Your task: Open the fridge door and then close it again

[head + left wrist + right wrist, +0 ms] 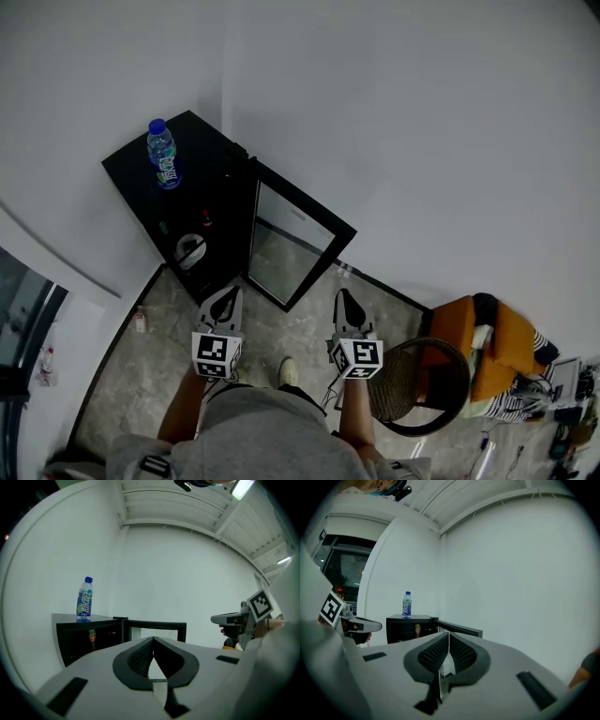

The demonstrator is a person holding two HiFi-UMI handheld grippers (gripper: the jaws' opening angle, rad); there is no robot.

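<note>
A small black fridge [192,187] stands in the room's corner, seen also in the left gripper view [84,634] and the right gripper view [405,627]. Its glass door [292,246] [157,629] [457,629] hangs wide open to the right. A can [92,635] [417,629] shows inside. My left gripper [225,302] [153,641] is shut and empty, a short way in front of the fridge. Shut and empty too, my right gripper [348,305] [448,639] is held just below the door's free edge, apart from it.
A blue-capped water bottle [162,155] [84,599] [407,604] stands on the fridge top. A round wicker stool [417,384] and an orange seat with clothes [497,352] are at the right. A small bottle [140,320] sits on the floor by the left wall.
</note>
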